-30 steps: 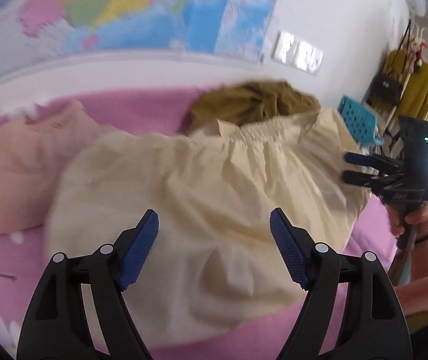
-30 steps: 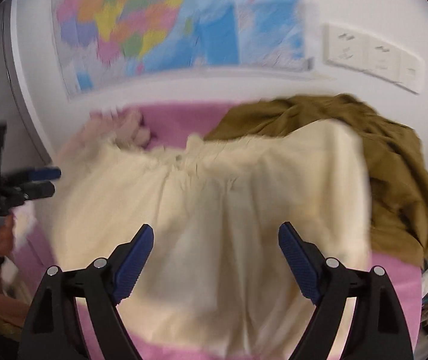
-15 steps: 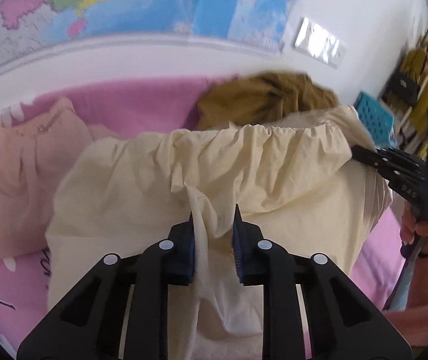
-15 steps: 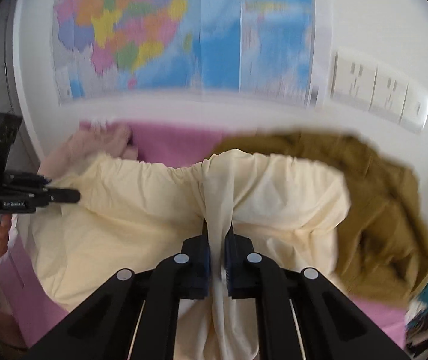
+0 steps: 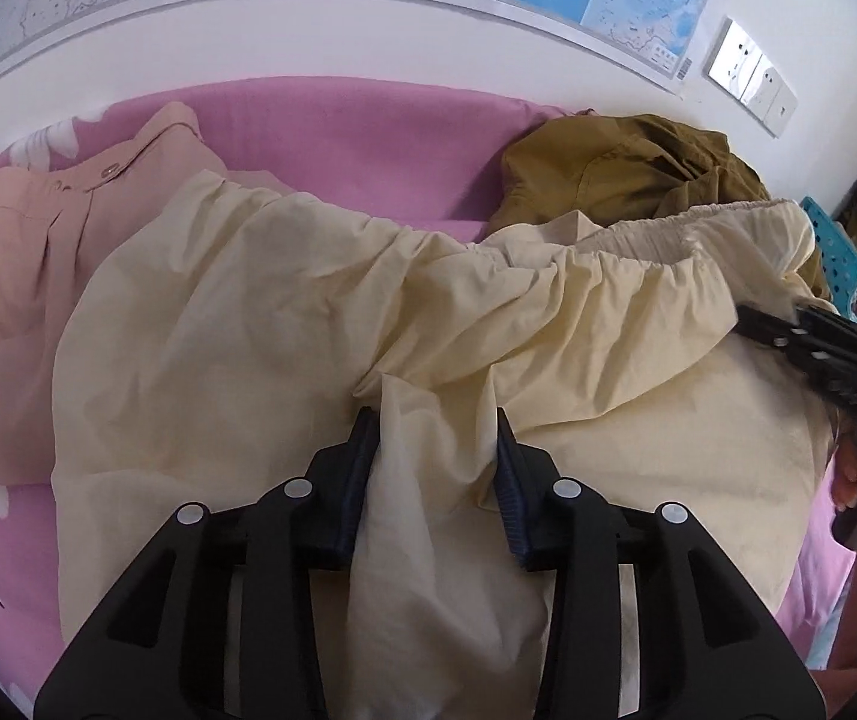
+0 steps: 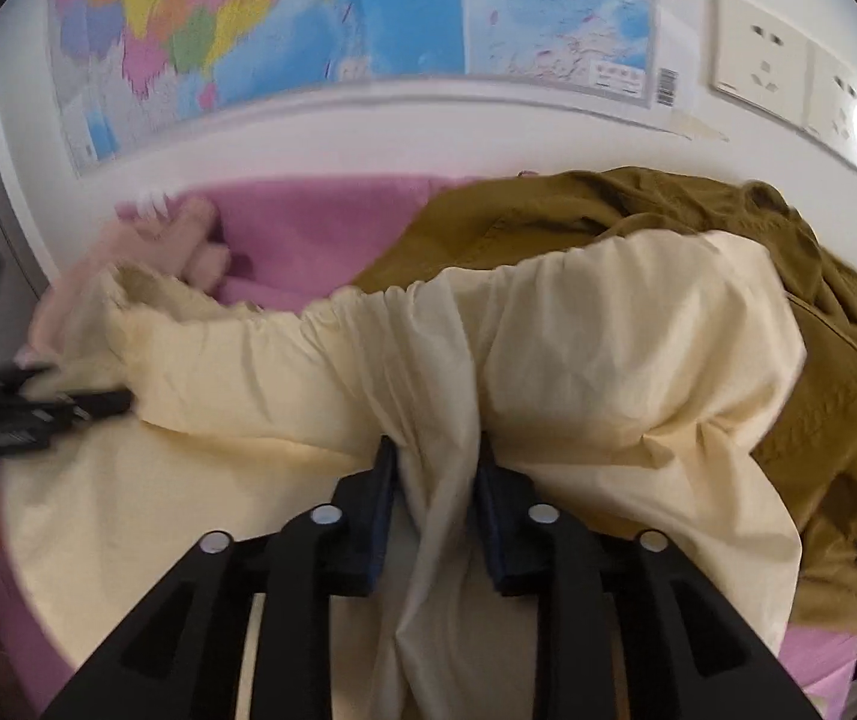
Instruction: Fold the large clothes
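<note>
Three garments (image 5: 236,324), two grippers (image 5: 436,456).

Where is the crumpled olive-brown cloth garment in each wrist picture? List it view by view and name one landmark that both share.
Left wrist view: the crumpled olive-brown cloth garment lies upper right, behind the cream gathered fabric.
Right wrist view: it fills the right side, running from upper centre down the right edge, partly under the cream fabric.
Shared landmark: the white wall sockets, on the wall above the garment in both.
</note>
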Demonstrator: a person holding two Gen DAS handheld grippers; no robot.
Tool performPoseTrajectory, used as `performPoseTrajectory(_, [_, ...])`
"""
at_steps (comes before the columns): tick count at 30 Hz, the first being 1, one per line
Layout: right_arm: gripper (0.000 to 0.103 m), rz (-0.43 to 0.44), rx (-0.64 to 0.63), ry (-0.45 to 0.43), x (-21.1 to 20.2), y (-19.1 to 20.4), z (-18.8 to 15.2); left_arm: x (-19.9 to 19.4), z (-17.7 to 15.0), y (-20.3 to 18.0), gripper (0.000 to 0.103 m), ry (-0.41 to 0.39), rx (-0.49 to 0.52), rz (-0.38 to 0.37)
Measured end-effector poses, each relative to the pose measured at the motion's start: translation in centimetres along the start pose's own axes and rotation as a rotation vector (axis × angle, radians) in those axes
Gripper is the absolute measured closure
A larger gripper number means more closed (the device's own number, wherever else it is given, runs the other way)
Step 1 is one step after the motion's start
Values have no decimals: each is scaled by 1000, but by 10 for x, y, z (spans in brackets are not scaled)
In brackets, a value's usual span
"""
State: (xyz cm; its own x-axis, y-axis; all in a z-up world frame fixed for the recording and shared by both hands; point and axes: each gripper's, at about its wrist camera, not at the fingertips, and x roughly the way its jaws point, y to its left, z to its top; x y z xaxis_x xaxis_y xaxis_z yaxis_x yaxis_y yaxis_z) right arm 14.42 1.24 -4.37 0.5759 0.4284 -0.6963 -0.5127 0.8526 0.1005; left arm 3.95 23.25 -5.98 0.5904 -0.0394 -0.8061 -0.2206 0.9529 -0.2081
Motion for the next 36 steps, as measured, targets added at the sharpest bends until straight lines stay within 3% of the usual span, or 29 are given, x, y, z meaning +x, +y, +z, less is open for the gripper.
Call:
performPoseTrajectory(1, [69, 3, 11, -38, -15, -1, 0, 0, 0, -1, 63, 0, -1, 6])
performPoseTrajectory(3, [48, -8, 5, -118, -40, 3, -2, -2, -1, -2, 63, -3, -4, 12])
performPoseTrajectory(6, [48, 5, -82, -154, -51, 28, 1, -1, -1, -4, 61, -13, -3, 34])
performPoseTrajectory(8, [50, 0, -135, -128, -39, 40, 2, -3, -2, -4, 59, -23, 4, 56])
performPoseTrajectory(13, [53, -3, -103, -39, 14, 32, 10, -4, -3, -4, 56, -27, 10, 75])
performPoseTrajectory(19, [48, -18, -117, 27, 48, 31, 6, 2, -1, 4, 50, -13, -18, 62])
performPoseTrajectory(22, [47, -6, -118, 38, 43, 32, 6, 5, -1, 7, 48, -9, -26, 54])
performPoseTrajectory(24, [49, 49, -61, 31, 30, 23, 8, 5, -2, 8, 46, -8, -31, 49])
performPoseTrajectory(27, [50, 118, -5, -47, -7, 11, 2, 5, -3, 9, 46, -7, -33, 45])
performPoseTrajectory(29, [50, 118, -13, -51, -15, 9, -5, 6, -3, 9, 46, -9, -32, 44])
performPoseTrajectory(36, [50, 102, 27, 36, 15, -7, -23, 9, -6, 7, 43, -9, -33, 63])
